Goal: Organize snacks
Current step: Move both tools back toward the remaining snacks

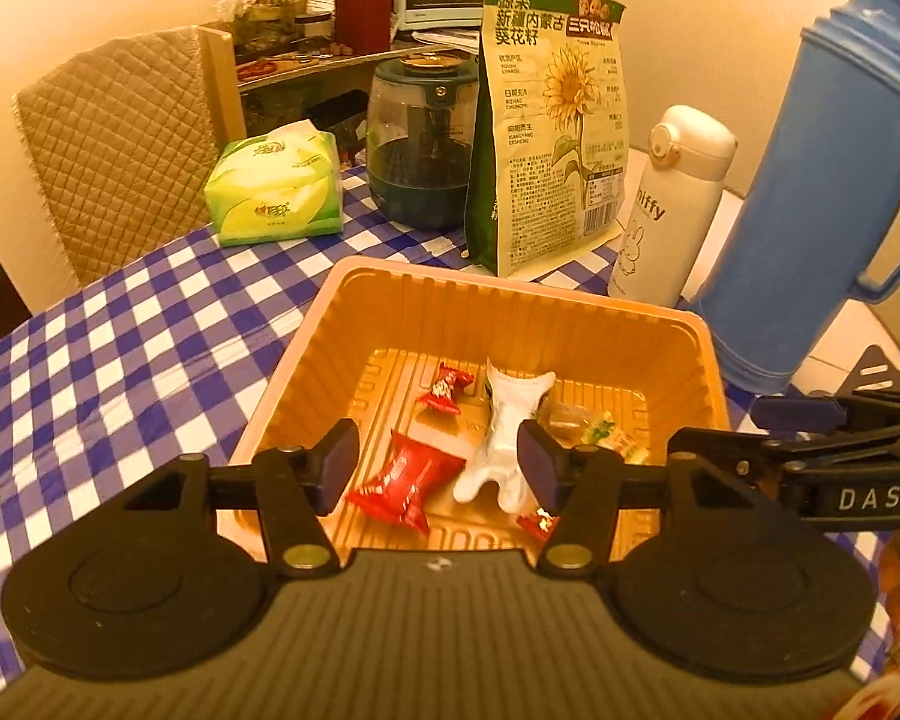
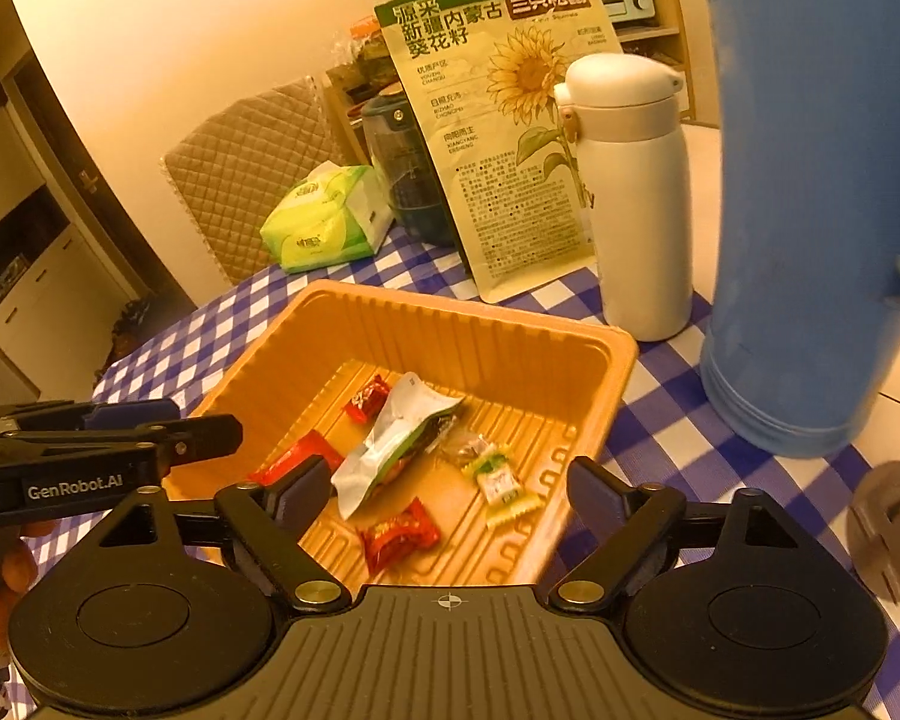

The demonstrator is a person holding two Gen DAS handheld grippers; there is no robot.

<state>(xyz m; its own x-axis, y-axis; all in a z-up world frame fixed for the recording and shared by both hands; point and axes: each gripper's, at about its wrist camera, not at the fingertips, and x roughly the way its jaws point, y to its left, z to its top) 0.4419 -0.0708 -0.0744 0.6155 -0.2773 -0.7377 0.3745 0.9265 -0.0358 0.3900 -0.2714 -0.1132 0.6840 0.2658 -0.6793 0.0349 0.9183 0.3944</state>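
Drop step: left claw [image 1: 438,468] and right claw [image 2: 435,507] released, empty above orange plastic tray [image 1: 510,312] holding wrapped snacks [image 1: 405,480]. Next: fetch remaining snack.

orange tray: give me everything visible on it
The orange tray is a squarish, deep, thin moulded plastic tub with ribbed walls, a flat rolled rim and a grooved floor. It sits upright on the checked tablecloth, in front of the sunflower seed bag. Inside lie three red wrapped candies, a white-and-green packet and a small yellow-green candy. Both grippers hang open above its near edge, not touching it.
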